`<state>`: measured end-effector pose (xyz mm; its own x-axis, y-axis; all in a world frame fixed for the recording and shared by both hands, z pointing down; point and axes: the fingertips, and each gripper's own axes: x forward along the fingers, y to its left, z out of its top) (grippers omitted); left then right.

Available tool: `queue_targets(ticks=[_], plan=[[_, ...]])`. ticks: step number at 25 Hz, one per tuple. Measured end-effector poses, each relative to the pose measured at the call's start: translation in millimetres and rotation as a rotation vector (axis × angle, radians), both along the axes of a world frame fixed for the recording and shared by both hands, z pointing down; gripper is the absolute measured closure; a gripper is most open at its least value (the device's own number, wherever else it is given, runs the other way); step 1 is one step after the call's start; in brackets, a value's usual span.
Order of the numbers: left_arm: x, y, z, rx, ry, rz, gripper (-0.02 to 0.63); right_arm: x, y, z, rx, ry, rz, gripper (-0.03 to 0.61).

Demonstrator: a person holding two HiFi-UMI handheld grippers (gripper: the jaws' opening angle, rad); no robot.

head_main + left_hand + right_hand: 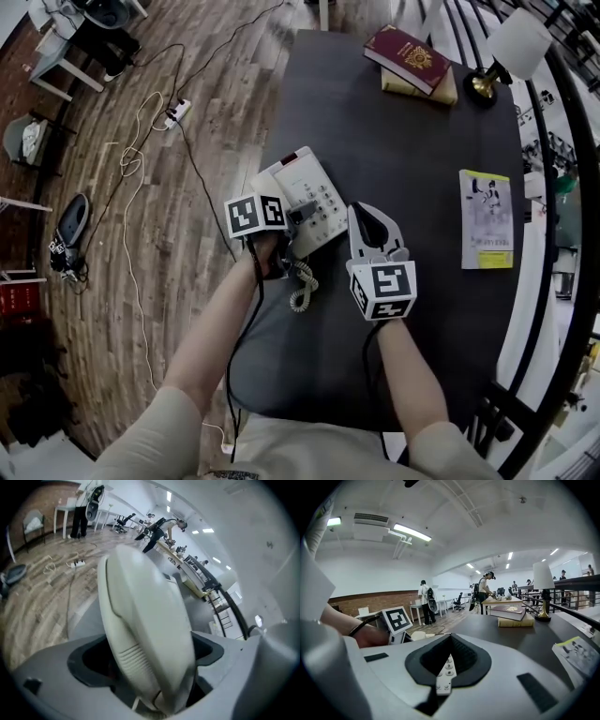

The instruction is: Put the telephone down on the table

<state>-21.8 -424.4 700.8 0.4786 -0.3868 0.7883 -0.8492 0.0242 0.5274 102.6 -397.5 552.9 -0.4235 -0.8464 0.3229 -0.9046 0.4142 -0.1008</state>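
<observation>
Step in hand, as judged: the set-down itself, not yet finished.

- Left gripper (pixel 284 222): clamped on the handset (pixel 145 634). In the left gripper view the pale handset fills the gap between the jaws and runs up and away from them.
- Telephone (pixel 314 192): seen directly ahead of the left gripper, over the table (pixel 403 131) and close to its left edge. The handset is held along the telephone's left side. Whether the base is flat on the top or a little raised cannot be told from above.
- Cord (pixel 302 286): coiled, seen between the two grippers, just to the right of the left one.
- Right gripper (pixel 362 216): jaws drawn nearly together, only a slit left. One column of keys (pixel 446 667) is seen through that slit, so the tips are aimed at the telephone's right edge, just beside it or touching. No grip on anything can be made out.

Next move, as judged:
- The base is to be brought fully flat, kept inboard of the table edge.
- Only then should the left jaws be parted and drawn back along the handset's line, so that it is not dragged off.
- The right gripper is well placed to steady the base's right edge.
- The cord should be watched for snagging on the left jaws.
</observation>
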Motion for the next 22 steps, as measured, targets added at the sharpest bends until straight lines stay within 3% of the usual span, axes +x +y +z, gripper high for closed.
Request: queue_targets(ticks=[2,4,8,13,19,22], plan=[[-10,0,0,0.037,-0.164,0.033,0.121,1,3,-2,0.001,-0.002,0.005,0.577],[-13,1,-4,0.072,-0.247,0.079,0.121,2,7,-4,-0.001,-0.003,0.007,0.577],[-10,13,-9,0.077,-0.241,0.111,0.121,4,16,-8,-0.006,-0.006,0.009,0.577],[-12,25,-17,0.085,-0.221,0.064,0.121,6,27,-14,-0.009,-0.002,0.008,0.577],[-25,40,-51,0.172,-0.332,0.043,0.123,10,46,-24,-0.017,0.006,0.015,0.577],[-24,49,-71,0.217,-0.349,0.045,0.124,13,56,-27,-0.019,0.013,0.019,0.577]])
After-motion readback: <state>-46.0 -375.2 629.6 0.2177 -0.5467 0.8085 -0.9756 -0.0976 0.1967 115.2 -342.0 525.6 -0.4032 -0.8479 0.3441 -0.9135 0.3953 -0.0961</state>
